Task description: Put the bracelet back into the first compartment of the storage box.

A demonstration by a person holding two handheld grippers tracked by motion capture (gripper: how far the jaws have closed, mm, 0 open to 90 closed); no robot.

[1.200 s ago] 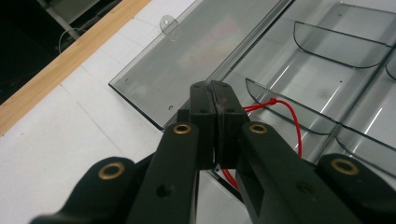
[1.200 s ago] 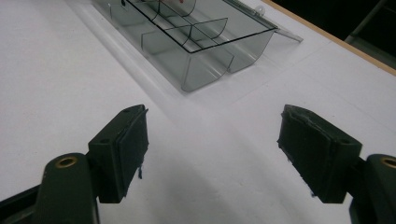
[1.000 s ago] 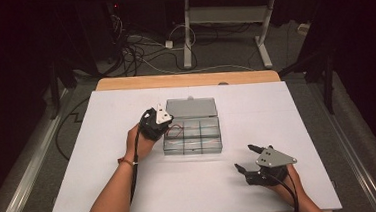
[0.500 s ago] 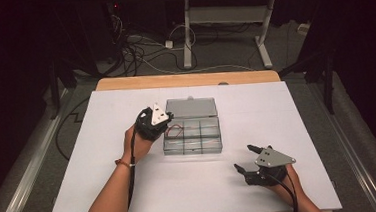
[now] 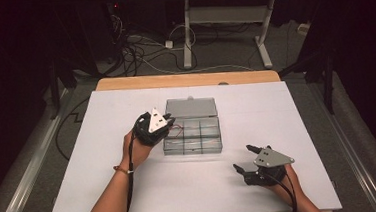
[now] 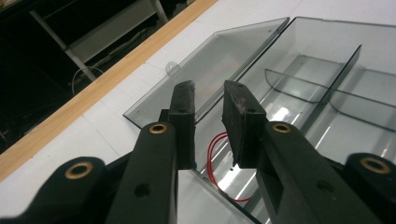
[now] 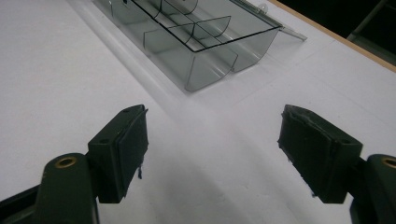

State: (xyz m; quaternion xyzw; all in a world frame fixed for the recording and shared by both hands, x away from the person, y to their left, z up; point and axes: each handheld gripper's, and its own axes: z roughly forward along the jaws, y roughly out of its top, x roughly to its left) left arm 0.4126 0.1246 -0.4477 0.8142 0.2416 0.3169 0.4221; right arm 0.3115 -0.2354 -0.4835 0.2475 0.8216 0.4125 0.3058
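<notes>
A clear plastic compartment box [image 5: 201, 137] sits mid-table with its lid [image 5: 191, 107] folded flat behind it. A thin red loop [image 6: 215, 151] lies in the left-end compartment, seen in the high view as the red loop [image 5: 177, 132]. My left gripper [image 5: 170, 121] hovers over that end of the box. In the left gripper view, my left gripper [image 6: 208, 95] has just been opening, and its narrow gap holds nothing. My right gripper [image 5: 243, 157] rests on the table at the front right, apart from the box. The right gripper view shows my right gripper [image 7: 212, 128] wide open and empty.
The white table top [image 5: 105, 167] ends in a wooden strip [image 5: 184, 79] at the far side. Metal rails run along both sides. Beyond the table are cables [image 5: 137, 54] and a desk frame [image 5: 225, 15] on the floor.
The left gripper has shifted slightly at the box's left end. The right gripper has kept still.
</notes>
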